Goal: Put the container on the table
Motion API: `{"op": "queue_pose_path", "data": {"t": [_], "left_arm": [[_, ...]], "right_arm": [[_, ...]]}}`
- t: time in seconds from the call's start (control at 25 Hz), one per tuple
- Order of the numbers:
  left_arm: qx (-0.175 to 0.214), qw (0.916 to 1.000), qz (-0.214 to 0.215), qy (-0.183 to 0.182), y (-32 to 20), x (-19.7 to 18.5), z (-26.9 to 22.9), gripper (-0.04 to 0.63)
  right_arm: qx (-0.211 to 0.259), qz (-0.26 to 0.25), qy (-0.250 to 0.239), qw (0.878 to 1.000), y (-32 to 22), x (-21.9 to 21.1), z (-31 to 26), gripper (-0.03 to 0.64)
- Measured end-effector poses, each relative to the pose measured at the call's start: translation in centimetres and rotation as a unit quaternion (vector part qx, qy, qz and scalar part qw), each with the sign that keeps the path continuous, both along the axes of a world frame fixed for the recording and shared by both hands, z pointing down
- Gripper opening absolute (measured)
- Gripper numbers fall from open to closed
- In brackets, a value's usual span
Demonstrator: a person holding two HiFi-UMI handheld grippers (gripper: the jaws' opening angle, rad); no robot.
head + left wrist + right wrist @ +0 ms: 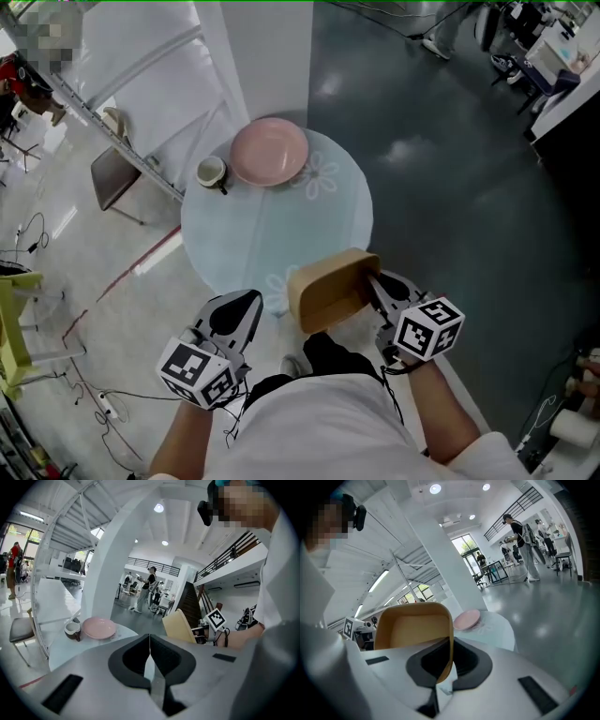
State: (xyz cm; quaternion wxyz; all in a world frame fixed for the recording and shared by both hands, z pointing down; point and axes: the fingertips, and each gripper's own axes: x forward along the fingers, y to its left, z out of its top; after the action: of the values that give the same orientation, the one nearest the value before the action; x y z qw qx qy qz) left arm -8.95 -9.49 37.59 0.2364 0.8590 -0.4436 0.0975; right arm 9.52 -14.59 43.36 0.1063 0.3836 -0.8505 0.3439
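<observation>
Right tool (373,281) has the tan, rounded-rectangular plastic container (328,286) pinched by one side wall. In the right gripper view the jaws of that tool (449,644) close on the thin wall, one jaw inside and one outside. The container (415,625) stands tipped on edge to the tool's left, its hollow turned back toward the camera. From the head view it hangs over the near edge of the round, pale-blue glass desk (272,234), close to the person's body. Whether it touches the glass I cannot tell.

Over to the left tool (246,305): it hovers low at the near left of the desk, well apart from the container. Its own view shows the jaws (150,651) pressed together with nothing between them.

On the far side of the desk a round pink plate (269,151) lies flat. A small cream cup (211,172) stands just beside it, on its left
</observation>
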Motion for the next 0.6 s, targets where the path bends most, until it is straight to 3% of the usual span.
{"op": "queue_pose_path", "data": {"t": [0.6], "left_arm": [[-0.032,0.9989,-0.025,-0.023,-10.5,3.0,2.6,0.021]], "right_arm": [[-0.035,-0.017,-0.005,0.999,-11.1,3.2,4.2,0.025]]}}
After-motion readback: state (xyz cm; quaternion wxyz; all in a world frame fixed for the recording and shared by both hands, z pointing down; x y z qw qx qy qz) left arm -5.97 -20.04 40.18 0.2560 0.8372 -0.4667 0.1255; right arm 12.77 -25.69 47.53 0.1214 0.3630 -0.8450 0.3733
